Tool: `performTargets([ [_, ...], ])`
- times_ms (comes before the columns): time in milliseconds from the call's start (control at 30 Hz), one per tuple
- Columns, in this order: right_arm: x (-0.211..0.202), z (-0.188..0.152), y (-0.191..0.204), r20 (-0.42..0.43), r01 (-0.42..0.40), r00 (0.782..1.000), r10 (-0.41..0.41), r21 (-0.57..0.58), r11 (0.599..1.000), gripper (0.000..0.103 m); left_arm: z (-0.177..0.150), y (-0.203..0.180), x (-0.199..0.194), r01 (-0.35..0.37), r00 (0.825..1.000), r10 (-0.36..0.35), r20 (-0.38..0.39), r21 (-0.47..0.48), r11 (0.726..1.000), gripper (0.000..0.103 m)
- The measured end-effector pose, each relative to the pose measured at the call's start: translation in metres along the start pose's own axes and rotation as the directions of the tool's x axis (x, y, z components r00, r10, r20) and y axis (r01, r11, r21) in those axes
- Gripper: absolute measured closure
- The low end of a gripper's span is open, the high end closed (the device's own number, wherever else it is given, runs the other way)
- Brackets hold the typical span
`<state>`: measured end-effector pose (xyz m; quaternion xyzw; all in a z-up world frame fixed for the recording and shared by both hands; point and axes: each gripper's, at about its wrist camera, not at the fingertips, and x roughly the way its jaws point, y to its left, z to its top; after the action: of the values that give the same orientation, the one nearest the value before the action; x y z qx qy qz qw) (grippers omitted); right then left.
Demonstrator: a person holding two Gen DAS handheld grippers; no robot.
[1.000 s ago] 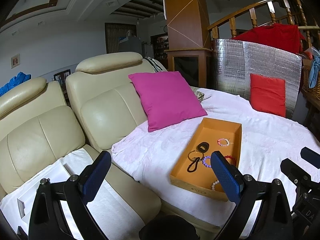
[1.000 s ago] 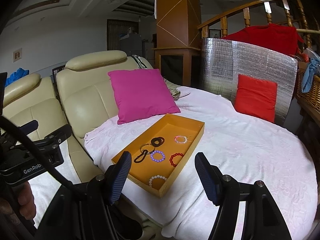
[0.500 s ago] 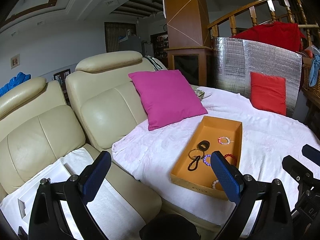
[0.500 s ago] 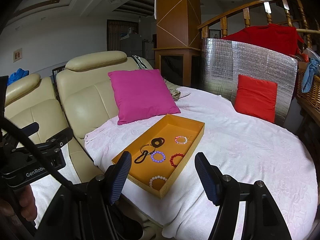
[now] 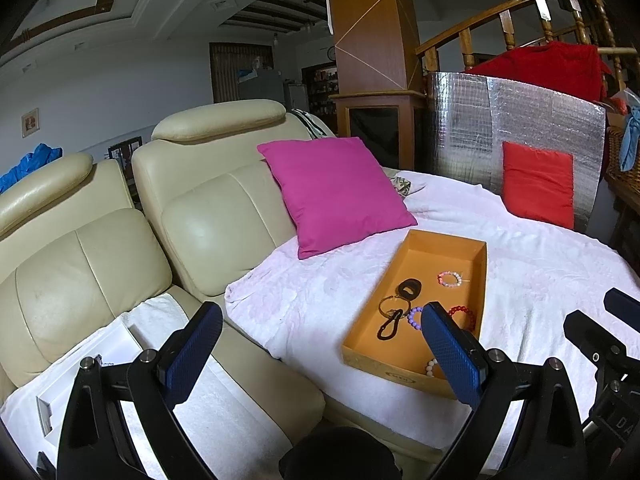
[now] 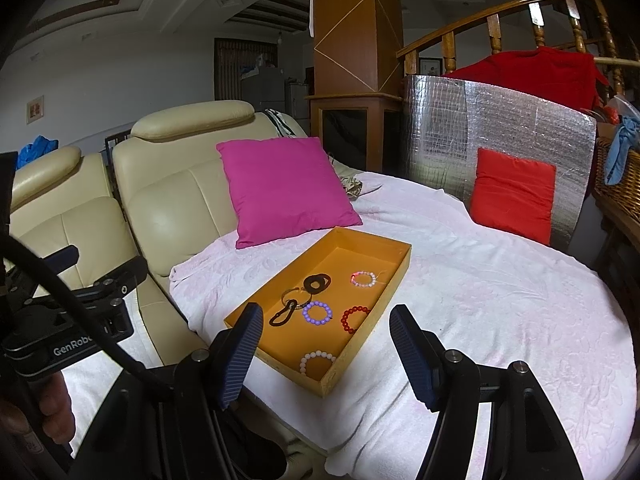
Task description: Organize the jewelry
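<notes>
Nearest in each wrist view, a claw is held with its jaws spread wide and nothing between them: the left claw [image 5: 320,344] over the near edge of the sofa seat, the right claw [image 6: 326,350] over the near end of the orange tray [image 6: 396,276]. Both are kept short of the jewelry, probably so that a piece can be chosen before reaching in.

The tray is set on the white cloth [image 6: 500,300] that covers a round surface beside the cream sofa [image 5: 208,232]. Inside it, well apart from one another, are laid a white bead bracelet [image 6: 318,362] at the near end, then a red bracelet [image 6: 354,318], a purple bracelet [image 6: 317,313] and a black carabiner clip [image 6: 283,313], and farther back a dark ring-shaped piece [image 6: 317,283] and a pink bracelet [image 6: 364,279]. The spacing is judged to make single picks easier.

Behind the tray a magenta cushion [image 6: 284,188] is leaned on the sofa back, and a red cushion [image 6: 514,194] against a silver foil panel [image 6: 500,128].

The whole tray is shown only in the right view; in the left view its near corner is hidden by a finger. A white box [image 5: 88,364] on the sofa seat is seen only from the left.
</notes>
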<state>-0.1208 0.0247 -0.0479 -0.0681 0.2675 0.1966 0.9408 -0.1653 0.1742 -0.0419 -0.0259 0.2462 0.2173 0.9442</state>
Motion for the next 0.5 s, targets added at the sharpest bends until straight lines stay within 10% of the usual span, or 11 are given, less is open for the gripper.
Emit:
performTargets([
  [500,0.0089,0.0023,-0.0066,-0.004,0.001,1.0,-0.001,0.007,1.0,0.033,0.0021,-0.0043,0.008,-0.008,1.0,0.008,-0.008,0.01,1.0,0.004],
])
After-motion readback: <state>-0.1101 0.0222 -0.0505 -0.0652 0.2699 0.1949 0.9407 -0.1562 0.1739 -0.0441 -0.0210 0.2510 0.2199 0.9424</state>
